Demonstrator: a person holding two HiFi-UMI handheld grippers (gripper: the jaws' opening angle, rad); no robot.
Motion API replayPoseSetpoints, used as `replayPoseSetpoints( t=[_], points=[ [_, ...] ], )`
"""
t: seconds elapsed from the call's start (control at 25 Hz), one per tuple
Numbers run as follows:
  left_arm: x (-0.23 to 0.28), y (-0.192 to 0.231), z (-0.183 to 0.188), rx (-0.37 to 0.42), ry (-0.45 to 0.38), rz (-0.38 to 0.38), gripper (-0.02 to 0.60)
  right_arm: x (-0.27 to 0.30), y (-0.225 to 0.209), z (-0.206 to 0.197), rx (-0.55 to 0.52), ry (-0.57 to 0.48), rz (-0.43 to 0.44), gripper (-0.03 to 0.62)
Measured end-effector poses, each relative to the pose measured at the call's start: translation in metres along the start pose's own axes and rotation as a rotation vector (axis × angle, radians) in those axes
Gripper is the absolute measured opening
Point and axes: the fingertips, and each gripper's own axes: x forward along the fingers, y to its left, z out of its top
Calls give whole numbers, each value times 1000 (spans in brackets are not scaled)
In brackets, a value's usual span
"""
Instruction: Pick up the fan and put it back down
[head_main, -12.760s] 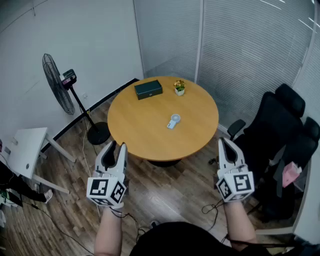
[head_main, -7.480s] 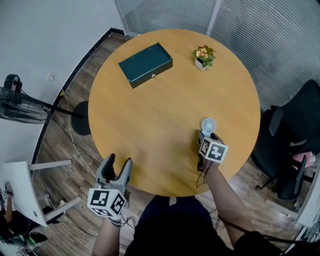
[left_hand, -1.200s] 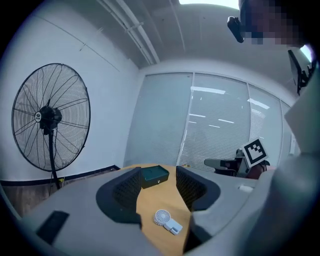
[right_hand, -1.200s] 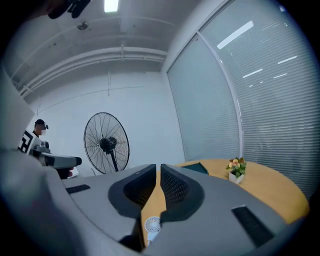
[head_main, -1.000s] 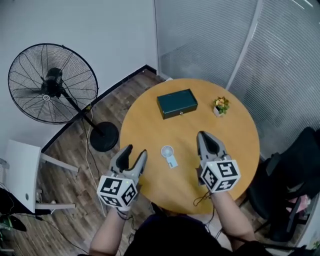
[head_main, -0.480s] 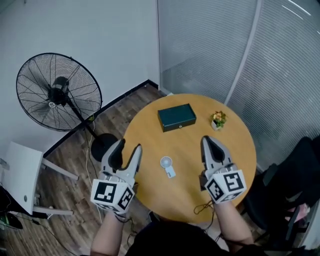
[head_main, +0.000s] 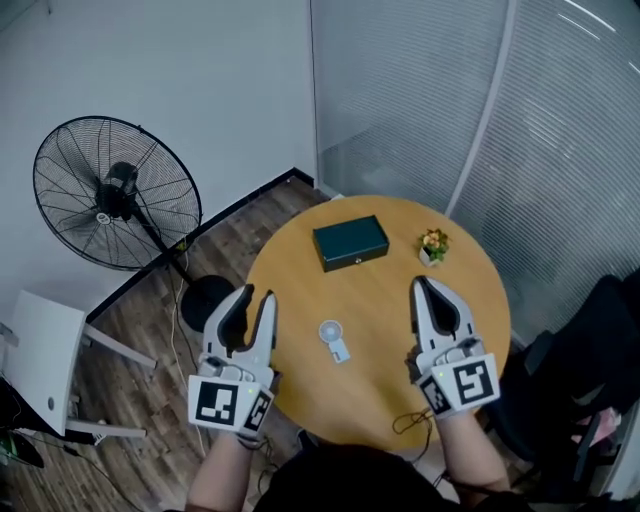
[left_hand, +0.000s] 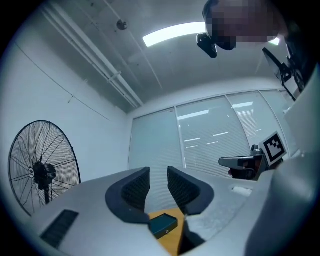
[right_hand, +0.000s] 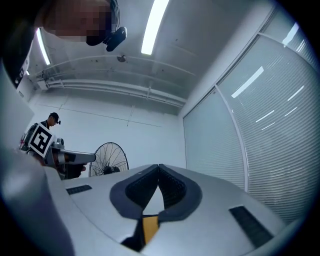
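A small white handheld fan lies flat on the round wooden table, between my two grippers and touched by neither. My left gripper hangs over the table's left edge, raised clear of the top. Its jaws are closing, a narrow gap still shows between the pads, and nothing is in it. To the fan's right my right gripper is shut and empty, its tips meeting. Both point slightly upward toward the far wall.
A dark green box and a small flower pot sit at the table's far side. A large black pedestal fan stands at the left by the wall. A white desk is at lower left, black chairs at right.
Both grippers have risen and tipped upward. The left gripper's jaws have narrowed from wide apart to a small gap. The small fan has stayed put on the table.
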Motion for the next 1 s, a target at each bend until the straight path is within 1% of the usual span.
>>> replayPoseSetpoints(
  t=[0.52,1.0],
  points=[
    [11,1,-9,-4,25,-12,101,4,-5,-3,9,4,-3,5],
    [11,4,-11,-9,36,3,98,9,-9,-5,7,5,3,5]
  ],
)
